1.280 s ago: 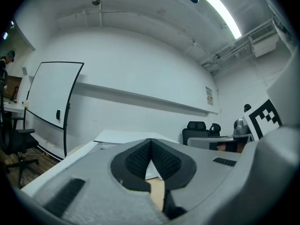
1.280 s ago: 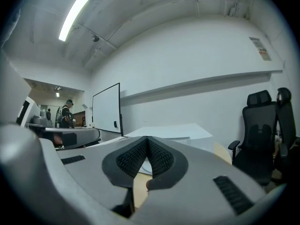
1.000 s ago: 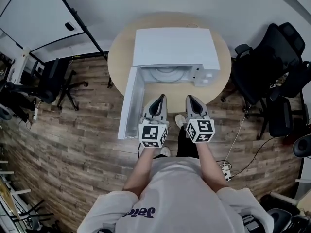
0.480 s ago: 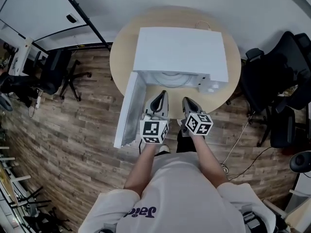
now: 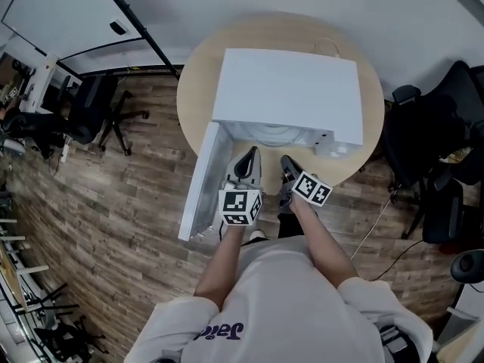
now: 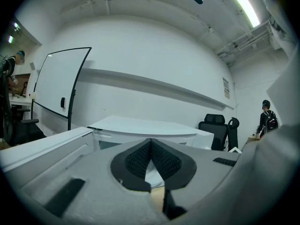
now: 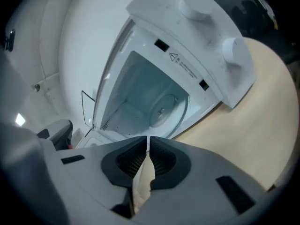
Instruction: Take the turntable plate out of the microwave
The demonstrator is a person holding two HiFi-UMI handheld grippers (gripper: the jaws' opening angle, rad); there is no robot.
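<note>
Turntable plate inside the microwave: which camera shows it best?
The right gripper view: it looks straight into the open microwave, where the round turntable plate lies on the cavity floor. The head view shows only its front edge under the microwave's roof. In the left gripper view it cannot be made out.

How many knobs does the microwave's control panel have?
2. Both are on the microwave front panel, right of the open cavity: the lower knob nearer the table, the upper knob above it. None look hidden.
</note>
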